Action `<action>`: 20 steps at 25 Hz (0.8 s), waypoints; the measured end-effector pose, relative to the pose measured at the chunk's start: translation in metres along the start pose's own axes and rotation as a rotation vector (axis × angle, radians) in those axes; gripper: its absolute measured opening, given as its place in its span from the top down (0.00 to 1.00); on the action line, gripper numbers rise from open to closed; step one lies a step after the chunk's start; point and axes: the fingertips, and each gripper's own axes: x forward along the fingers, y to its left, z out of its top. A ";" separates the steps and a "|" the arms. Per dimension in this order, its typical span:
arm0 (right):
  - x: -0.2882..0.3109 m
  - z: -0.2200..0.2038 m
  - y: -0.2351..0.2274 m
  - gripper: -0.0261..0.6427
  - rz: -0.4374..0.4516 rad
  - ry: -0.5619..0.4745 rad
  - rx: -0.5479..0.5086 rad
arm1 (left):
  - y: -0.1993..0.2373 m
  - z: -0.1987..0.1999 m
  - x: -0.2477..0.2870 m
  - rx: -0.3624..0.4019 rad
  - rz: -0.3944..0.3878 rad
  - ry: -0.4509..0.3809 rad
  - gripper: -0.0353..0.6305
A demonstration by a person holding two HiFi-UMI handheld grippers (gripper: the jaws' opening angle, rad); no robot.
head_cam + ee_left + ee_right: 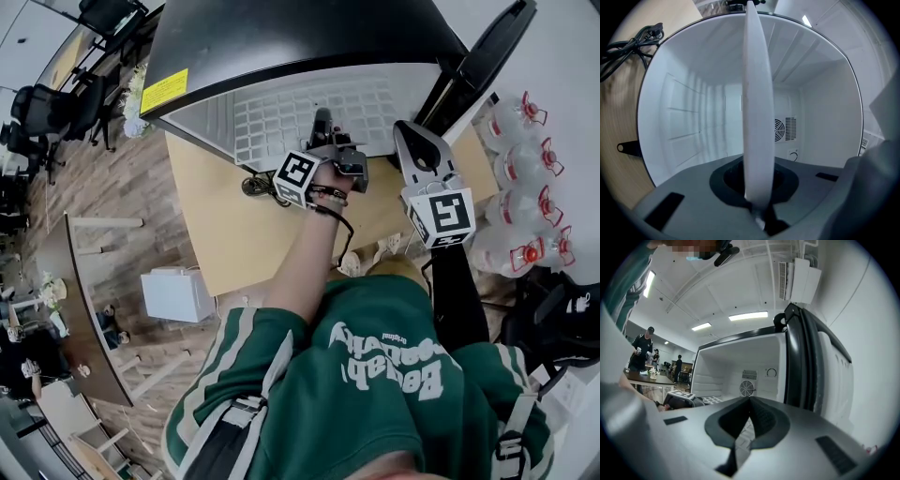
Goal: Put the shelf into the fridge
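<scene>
The white wire shelf (pixel 309 117) lies flat in the mouth of the black fridge (pixel 281 37), whose door (pixel 487 47) stands open to the right. My left gripper (pixel 328 150) is shut on the shelf's front edge. In the left gripper view the shelf (pixel 757 103) is an edge-on white band running up from between the jaws (pixel 758 187) into the white fridge interior (pixel 693 117). My right gripper (pixel 412 141) hangs at the shelf's front right corner beside the door. Its jaws (pixel 750 401) are shut with nothing between them, and the shelf grid (pixel 710 399) shows to their left.
The fridge stands on a wooden table (pixel 216 216), and a black cable (pixel 628 47) lies on it to the left. Several water bottles (pixel 520 178) stand on the floor to the right. A white box (pixel 173 295) sits on the floor at left. People stand far off (pixel 642 352).
</scene>
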 end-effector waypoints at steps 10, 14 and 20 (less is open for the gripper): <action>-0.001 0.005 -0.003 0.96 -0.008 -0.013 0.020 | 0.000 0.001 0.005 0.018 0.002 0.003 0.91; 0.000 0.007 -0.005 0.96 -0.010 -0.014 0.022 | -0.001 0.002 0.009 0.023 0.003 0.003 0.91; 0.002 0.008 -0.002 0.96 -0.007 -0.014 0.018 | -0.001 0.004 0.013 0.030 0.003 0.004 0.91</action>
